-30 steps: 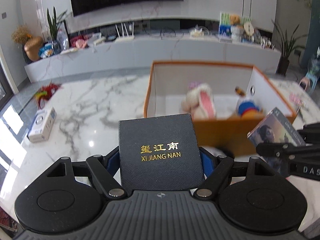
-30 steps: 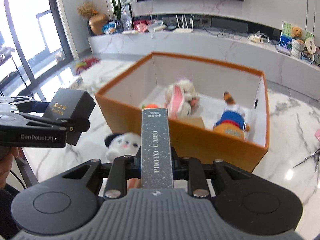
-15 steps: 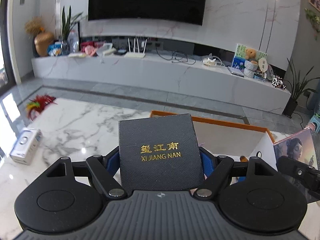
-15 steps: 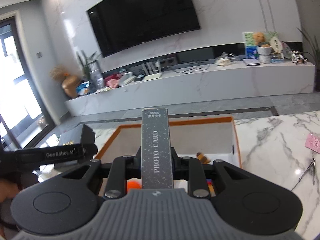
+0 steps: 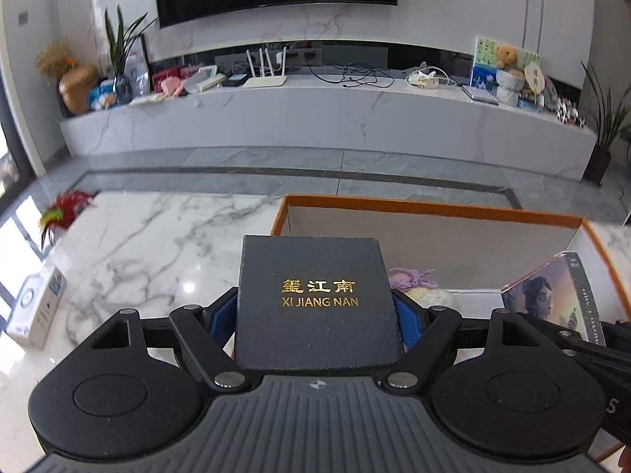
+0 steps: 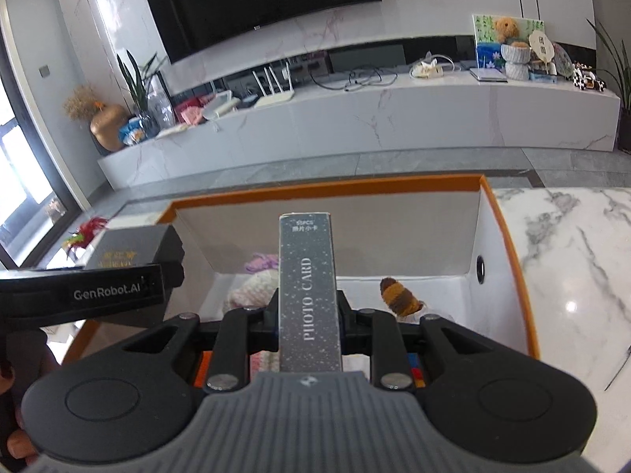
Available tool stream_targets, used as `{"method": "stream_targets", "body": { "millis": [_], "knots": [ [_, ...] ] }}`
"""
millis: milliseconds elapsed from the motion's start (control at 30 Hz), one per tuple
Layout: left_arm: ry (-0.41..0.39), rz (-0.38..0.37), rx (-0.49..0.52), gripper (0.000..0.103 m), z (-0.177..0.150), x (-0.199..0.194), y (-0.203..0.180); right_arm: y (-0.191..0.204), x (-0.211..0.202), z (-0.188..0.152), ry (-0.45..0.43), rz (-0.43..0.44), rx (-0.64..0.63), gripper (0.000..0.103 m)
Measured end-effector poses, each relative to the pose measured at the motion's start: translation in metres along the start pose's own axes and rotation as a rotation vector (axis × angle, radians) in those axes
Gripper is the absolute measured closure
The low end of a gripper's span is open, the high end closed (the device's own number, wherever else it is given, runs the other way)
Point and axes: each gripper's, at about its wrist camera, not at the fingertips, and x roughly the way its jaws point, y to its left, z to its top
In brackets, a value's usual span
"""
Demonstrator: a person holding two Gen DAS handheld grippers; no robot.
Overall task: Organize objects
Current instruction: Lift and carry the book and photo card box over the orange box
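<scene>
My left gripper (image 5: 317, 311) is shut on a dark box (image 5: 315, 299) with gold "XI JIANG NAN" lettering, held above the near left corner of the orange-rimmed storage box (image 5: 434, 209). My right gripper (image 6: 307, 315) is shut on a grey "PHOTO CARD" box (image 6: 308, 295), held over the storage box (image 6: 327, 189). The photo card box also shows at the right of the left wrist view (image 5: 552, 295). The dark box and left gripper show at the left of the right wrist view (image 6: 130, 248). Plush toys (image 6: 256, 287) lie inside the storage box.
The storage box stands on a white marble table (image 5: 157, 244). A small white carton (image 5: 35, 315) and a red feathered item (image 5: 67, 209) lie at the table's left. Scissors (image 6: 619, 366) lie to the right. A long TV console (image 5: 315, 114) runs behind.
Both grippers tipped up and then back down, and now look lower into the storage box. Both sit closer over it. Both held boxes stay gripped.
</scene>
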Motion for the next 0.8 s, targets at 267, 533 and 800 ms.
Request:
{"method": "stream_targets", "body": {
  "millis": [267,533,800],
  "knots": [
    [0.003,-0.070,0.030,0.012,0.000,-0.001,-0.017,-0.001,0.006,-0.004,0.027,-0.011,0.015,0.078],
    [0.086,-0.069,0.025,0.012,-0.005,0.022,-0.019,-0.001,0.013,-0.007,0.049,-0.035,-0.003,0.078],
    [0.133,-0.079,0.018,0.012,-0.002,0.029,-0.015,0.003,0.016,-0.008,0.070,-0.092,-0.044,0.079]
  ]
}}
